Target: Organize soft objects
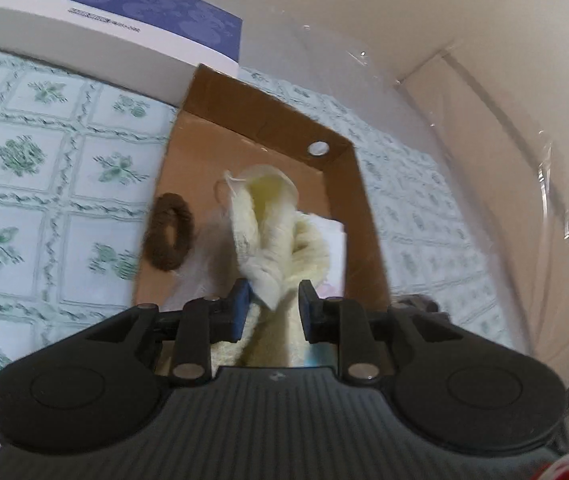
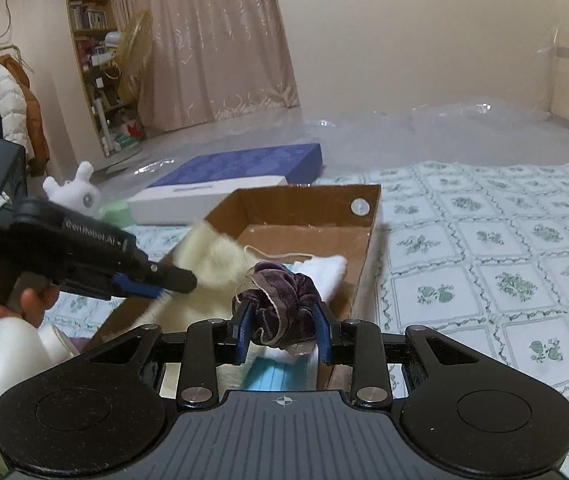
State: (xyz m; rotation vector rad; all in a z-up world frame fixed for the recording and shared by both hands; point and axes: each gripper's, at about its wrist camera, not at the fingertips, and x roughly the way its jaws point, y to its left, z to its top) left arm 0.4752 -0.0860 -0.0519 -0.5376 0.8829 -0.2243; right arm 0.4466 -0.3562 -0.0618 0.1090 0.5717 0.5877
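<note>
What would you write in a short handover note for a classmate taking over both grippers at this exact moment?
Left gripper: jaws around the cream fluffy cloth, held over the cardboard box.
Right gripper: shut on the purple velvet scrunchie, just above the box's near end.
Already in the box: brown hair tie, white cloth, blue face mask.
Done: several soft items boxed.
Left: lower and release the cloth and scrunchie. The white plush toy beyond the box may belong in too.
</note>
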